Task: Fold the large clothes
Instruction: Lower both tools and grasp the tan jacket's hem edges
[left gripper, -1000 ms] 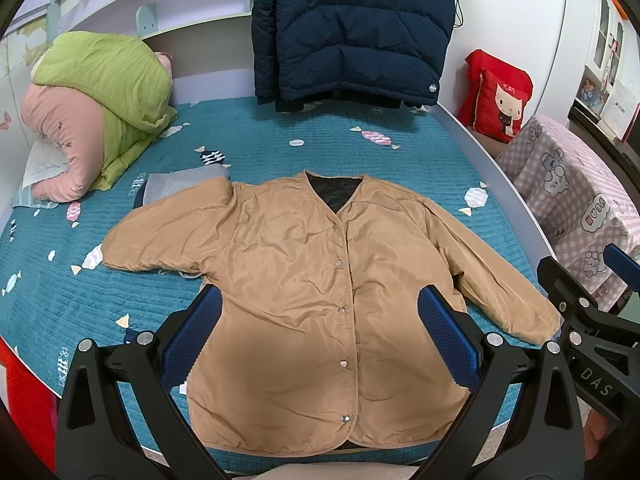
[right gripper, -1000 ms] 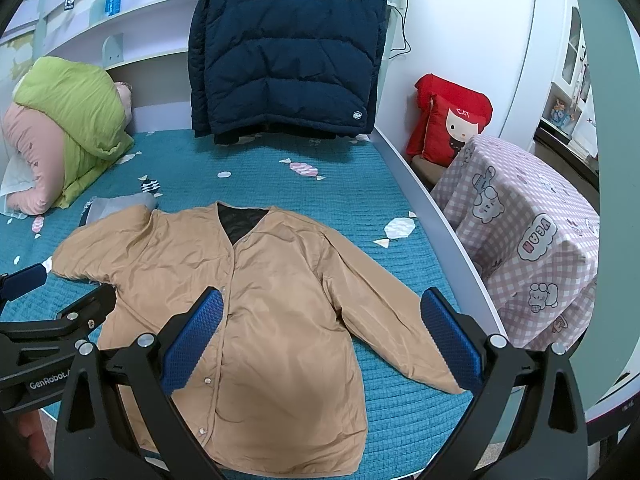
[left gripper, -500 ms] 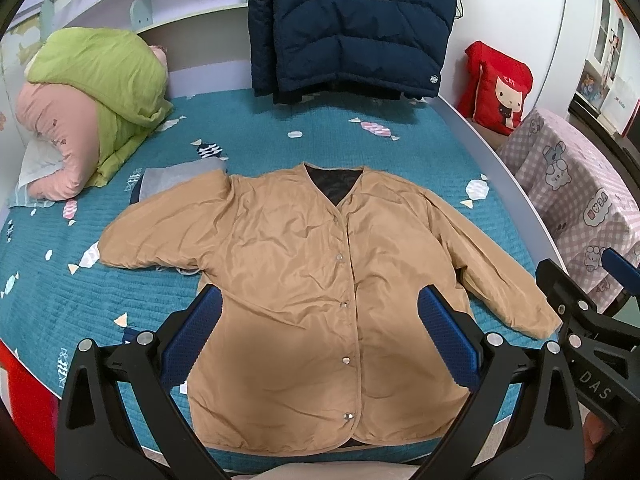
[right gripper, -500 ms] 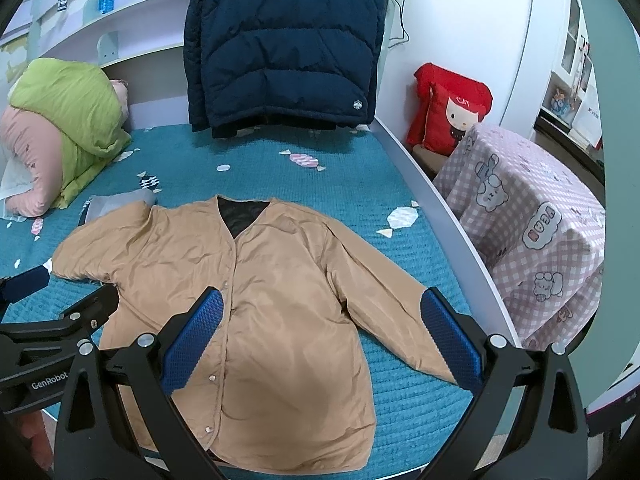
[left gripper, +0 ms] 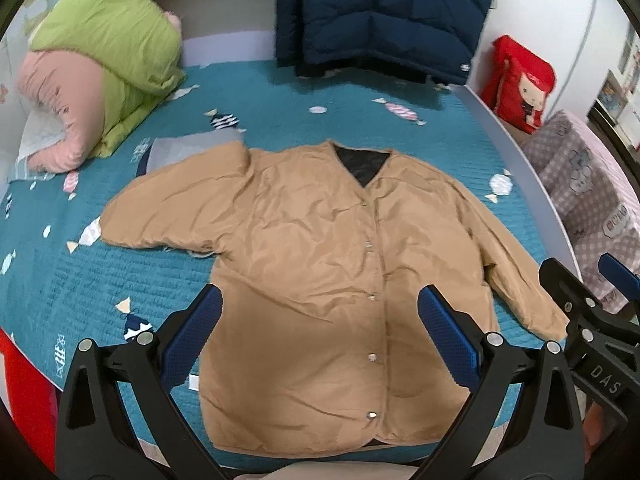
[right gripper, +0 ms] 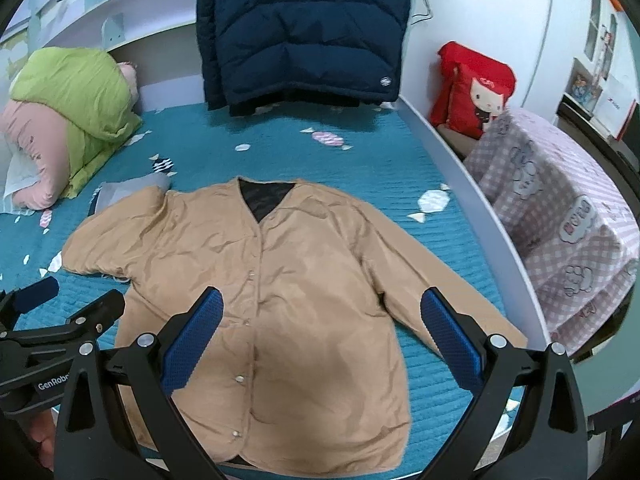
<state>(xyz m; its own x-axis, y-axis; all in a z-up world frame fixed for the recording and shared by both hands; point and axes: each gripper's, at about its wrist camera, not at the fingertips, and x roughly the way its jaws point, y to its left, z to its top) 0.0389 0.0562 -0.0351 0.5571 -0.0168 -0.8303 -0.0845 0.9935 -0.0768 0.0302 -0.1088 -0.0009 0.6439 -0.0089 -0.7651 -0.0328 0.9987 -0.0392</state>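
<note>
I find the tan jacket (left gripper: 320, 272) lying flat, front up, snaps closed, on the teal bed (left gripper: 280, 92). My left gripper (left gripper: 320, 336) and right gripper (right gripper: 322, 334) hover spread, empty. Fabric looks light, soft, probably slippery; I would pinch at a cuff or shoulder.

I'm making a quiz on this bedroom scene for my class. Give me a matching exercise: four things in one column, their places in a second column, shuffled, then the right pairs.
Things:
1. tan jacket
2. navy puffer coat
3. red cushion
4. green quilt

Places:
A. hanging at the head of the bed
B. bundled at the bed's far left corner
C. spread flat on the bed, buttoned
D. off the bed, by the right wall

Pairs: 1-C, 2-A, 3-D, 4-B
</note>
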